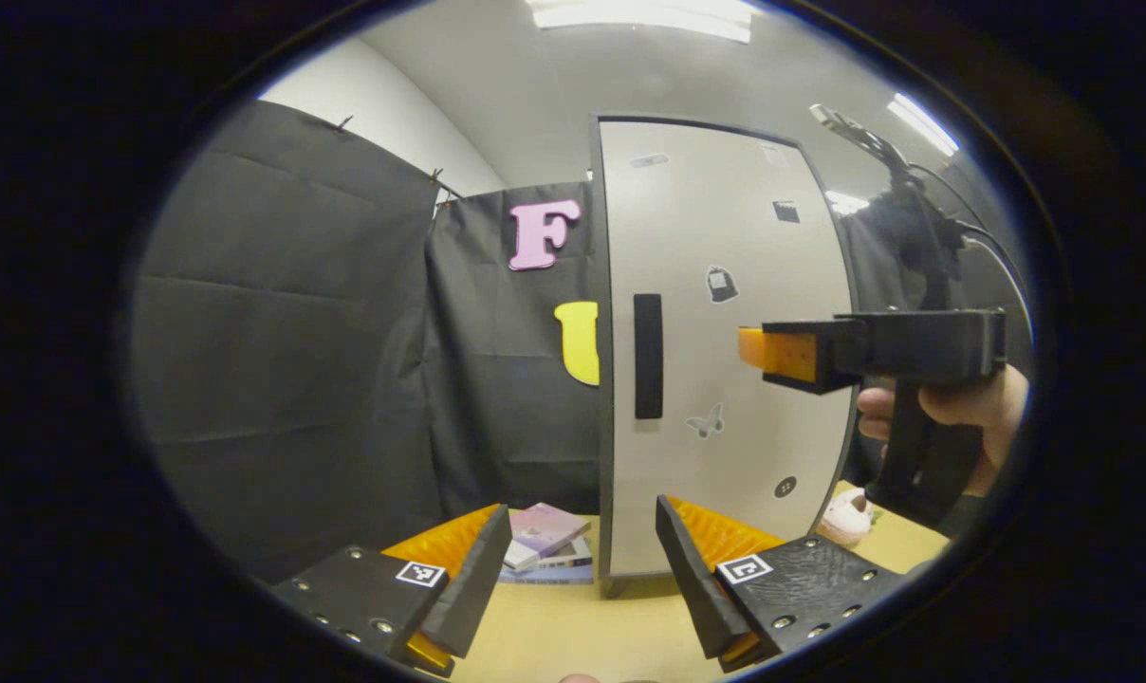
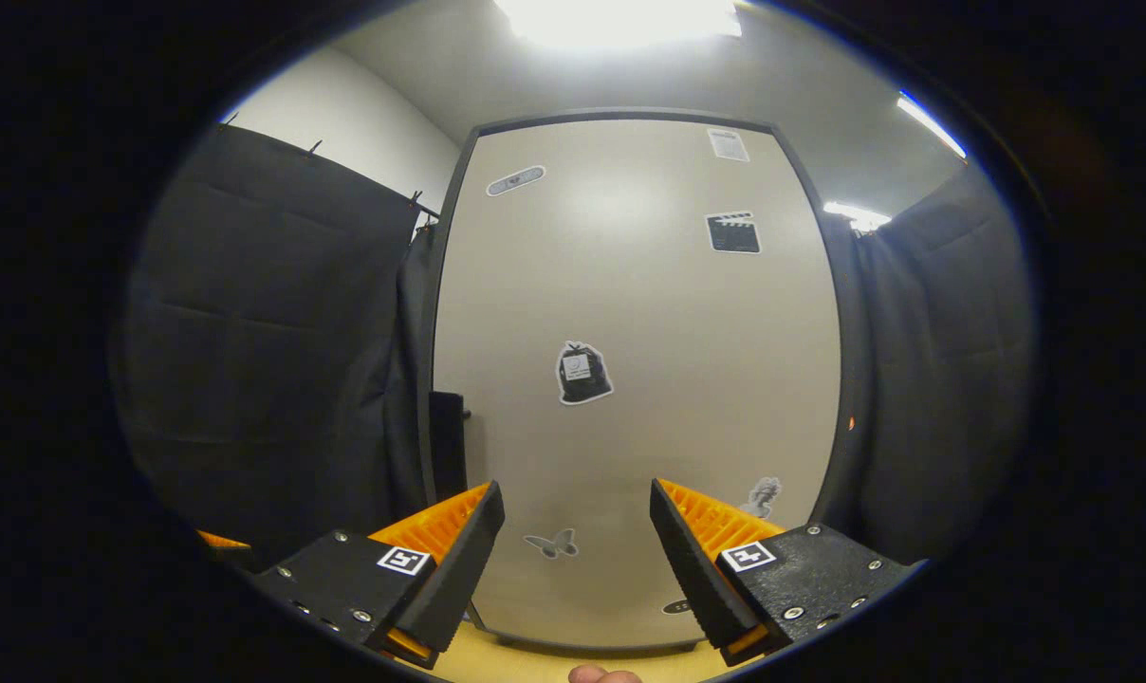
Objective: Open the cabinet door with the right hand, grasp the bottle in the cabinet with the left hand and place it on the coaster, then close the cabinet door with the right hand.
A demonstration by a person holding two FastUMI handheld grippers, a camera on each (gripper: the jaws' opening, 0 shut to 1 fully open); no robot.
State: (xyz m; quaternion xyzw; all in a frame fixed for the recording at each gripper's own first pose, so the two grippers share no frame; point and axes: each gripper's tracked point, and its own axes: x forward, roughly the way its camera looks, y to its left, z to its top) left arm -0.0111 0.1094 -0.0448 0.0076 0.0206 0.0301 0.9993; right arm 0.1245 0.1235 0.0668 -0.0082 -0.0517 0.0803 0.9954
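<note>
The tall pale-grey cabinet door (image 1: 725,351) with rounded corners is closed, so the bottle must sit behind it, hidden; no coaster can be made out on the light wooden tabletop (image 1: 554,626). In the left gripper view the right gripper (image 1: 772,353), held by a hand (image 1: 971,408) at about three o'clock, lies level with its fingers pointing across the door toward the black vertical bar handle (image 1: 648,356), which stands near the door's nine o'clock edge. That sidelong aim seems chosen so a finger can hook behind the bar, though gripper and handle are apart for now. The right gripper view shows its own fingers spread wide with nothing between them, the handle (image 2: 447,446) at roughly eight o'clock. The left gripper (image 1: 582,560) hangs back at six o'clock, jaws wide and empty, probably waiting where it won't block the door's swing. A small stack of books (image 1: 549,545) lies beside the cabinet's foot, and a pink plush toy (image 1: 848,517) sits at four o'clock.
</note>
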